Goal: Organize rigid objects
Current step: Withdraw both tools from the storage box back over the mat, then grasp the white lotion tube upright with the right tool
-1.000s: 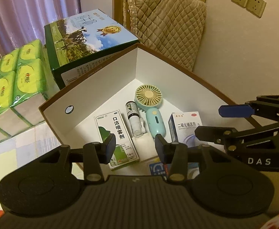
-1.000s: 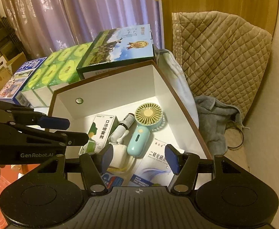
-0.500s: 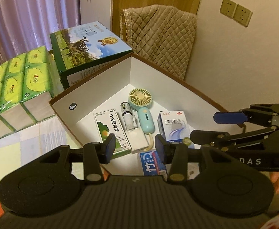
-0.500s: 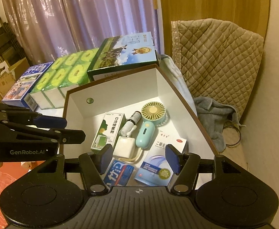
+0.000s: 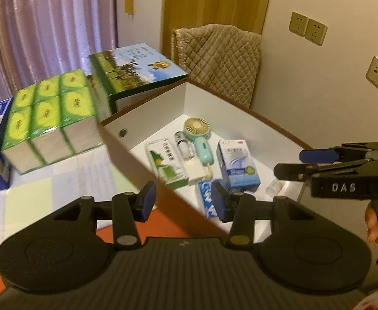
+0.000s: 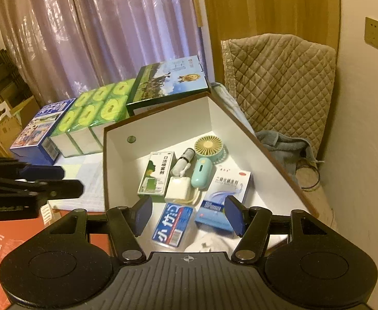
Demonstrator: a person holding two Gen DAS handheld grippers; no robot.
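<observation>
Both grippers, left (image 5: 181,200) and right (image 6: 189,215), jaws parted, empty. Rigid objects lie flat inside white brown-rimmed cardboard box (image 6: 163,118): mint handheld fan (image 6: 204,165) at 12 o'clock, blue-white toothpaste carton (image 6: 172,224) at 6. Likely packing finished; next calls for checking for leftovers.

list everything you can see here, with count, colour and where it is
storage box: 1, white inside, brown rim, centre
handheld fan: 1, mint and yellow, in box, rear
spray bottle: 1, white, left of fan
green carton: 1, green and white, box left
white charger: 1, in front of bottle
blue-white medicine box: 1, box right
blue packet: 1, box front
tissue packs: 1 bundle, green, left of box
cow-print carton: 1, behind box
quilted cover: 1, beige, rear right
grey cloth: 1, right of box
left gripper: open, empty
right gripper: open, empty
</observation>
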